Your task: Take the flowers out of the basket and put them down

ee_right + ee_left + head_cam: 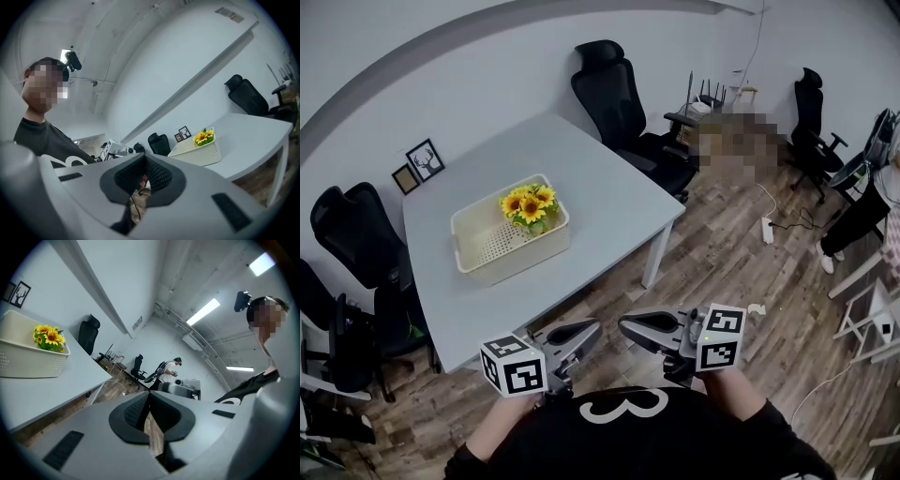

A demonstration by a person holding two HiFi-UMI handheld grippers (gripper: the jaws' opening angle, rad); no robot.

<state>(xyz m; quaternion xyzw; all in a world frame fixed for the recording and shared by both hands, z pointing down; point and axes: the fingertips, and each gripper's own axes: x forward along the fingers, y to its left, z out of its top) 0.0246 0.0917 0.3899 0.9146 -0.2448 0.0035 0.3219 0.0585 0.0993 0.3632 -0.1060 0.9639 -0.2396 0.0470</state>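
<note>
**Both grippers shut and empty, off the table — flowers in the basket**

Nearest the camera is the person's black shirt [628, 433], and the two grippers are held just in front of it. They hang over the wooden floor [722, 281], off the near edge of the table [609, 202]. The left gripper [592, 328] has its jaws together with nothing between them; only floor shows through the slit below the tips. The right gripper [626, 328] also has its jaws together and holds nothing. The two point inward, so their tips are close to each other, and neither touches the table.

The pale grey table carries one thing, a cream plastic basket [511, 258] with a perforated bottom. It stands toward the table's left half, well apart from both grippers. The flowers [530, 204] — a small bunch of yellow sunflowers with green leaves — sit upright inside the basket, in the corner farthest from the person.

To the left of the table stands a black chair [352, 234]. Beyond the table's far side is a black office chair [614, 94]. Two small picture frames [422, 161] lean at the foot of the wall behind the table's far left corner. On the floor to the right of the table lies a white power strip [767, 230].
</note>
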